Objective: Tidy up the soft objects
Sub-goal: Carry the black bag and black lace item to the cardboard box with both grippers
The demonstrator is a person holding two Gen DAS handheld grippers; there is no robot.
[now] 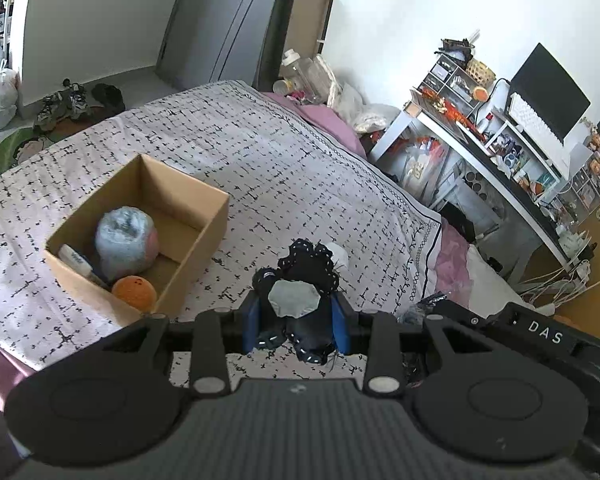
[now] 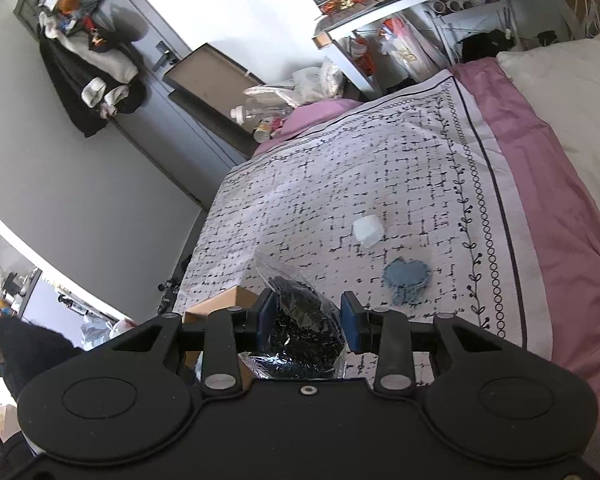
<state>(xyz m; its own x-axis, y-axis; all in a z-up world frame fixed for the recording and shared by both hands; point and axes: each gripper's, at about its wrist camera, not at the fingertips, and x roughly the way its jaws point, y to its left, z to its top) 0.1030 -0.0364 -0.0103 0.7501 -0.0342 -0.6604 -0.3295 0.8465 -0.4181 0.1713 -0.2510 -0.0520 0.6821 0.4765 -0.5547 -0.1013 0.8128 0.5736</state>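
Three items already sit in the open brown cardboard box point(image 1: 140, 236) on the bed: a grey-pink plush ball point(image 1: 126, 240), an orange ball point(image 1: 134, 291) and a white tube point(image 1: 76, 261). Left claw point(image 1: 296, 320) pinches a black stitched fabric toy point(image 1: 306, 280) beside the box, right claw point(image 2: 309, 320) grips a clear bag of black beads point(image 2: 300, 320), while a white cube point(image 2: 368, 231) and blue felt heart point(image 2: 406, 278) remain on the patterned bedspread point(image 2: 340, 184).

A bedroom in a lived-in home. Across the middle of both views, a bed point(image 1: 260, 152) under a white cover with black dashes, a pink sheet point(image 2: 540, 184) along its edge. At the right of the left wrist view, a crowded white worktop point(image 1: 496, 148) with a dark monitor point(image 1: 548, 88) and small drawer boxes point(image 1: 444, 72). At upper left of the same view, shoes point(image 1: 60, 104) on the floor beside grey doors. At upper left of the right wrist view, clothes point(image 2: 88, 68) hanging on a door.
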